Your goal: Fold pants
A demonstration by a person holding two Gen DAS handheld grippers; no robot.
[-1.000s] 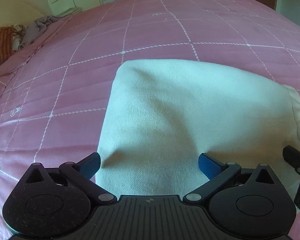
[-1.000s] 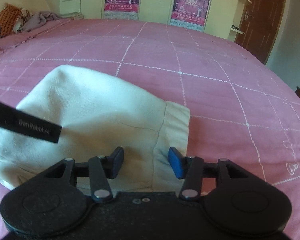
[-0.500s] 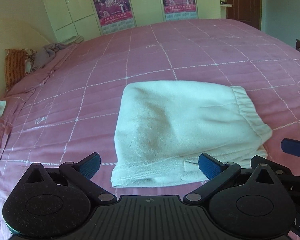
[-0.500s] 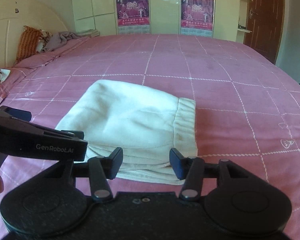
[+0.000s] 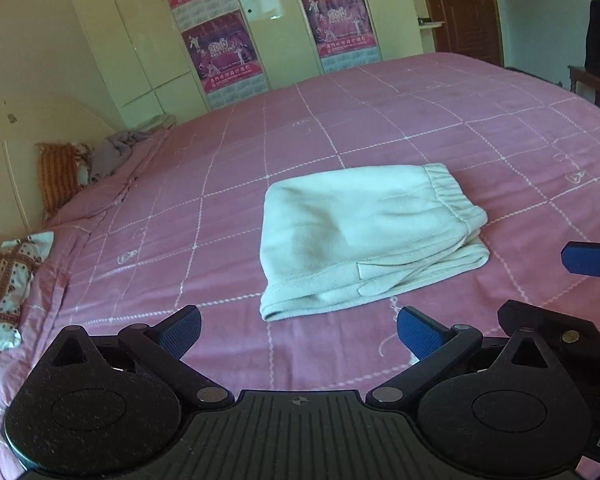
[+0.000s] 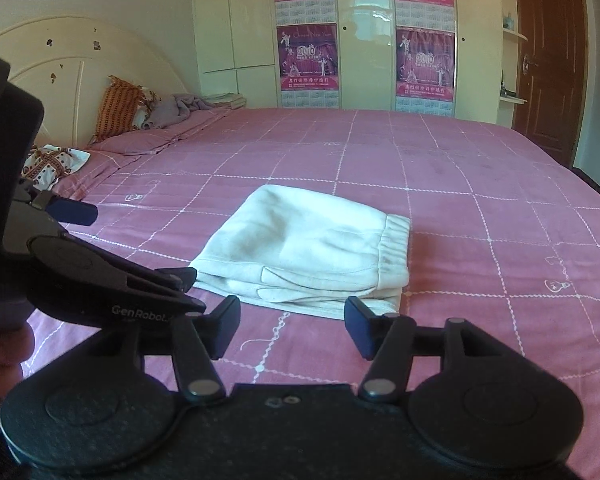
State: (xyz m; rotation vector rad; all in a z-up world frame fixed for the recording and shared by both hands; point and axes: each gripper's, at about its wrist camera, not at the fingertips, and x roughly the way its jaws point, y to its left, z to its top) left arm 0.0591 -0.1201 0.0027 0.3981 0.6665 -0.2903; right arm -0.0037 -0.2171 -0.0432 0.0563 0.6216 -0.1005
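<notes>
We have drawn both grippers up and back from the folded pants (image 5: 364, 236). The left gripper (image 5: 298, 330), earlier over the cloth, now hangs clear at its 6 o'clock edge. The right gripper (image 6: 292, 326) likewise clears the pants at 6 o'clock, its empty jaws opening wider than before.

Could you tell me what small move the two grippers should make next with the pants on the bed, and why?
Probably none on the cloth: just keep both clear. The cream fleece pants lie as a compact folded stack on the pink quilted bedspread, waistband at one side. The left gripper is open and empty; the right gripper is opening with nothing between its pads, so the fold looks finished.
</notes>
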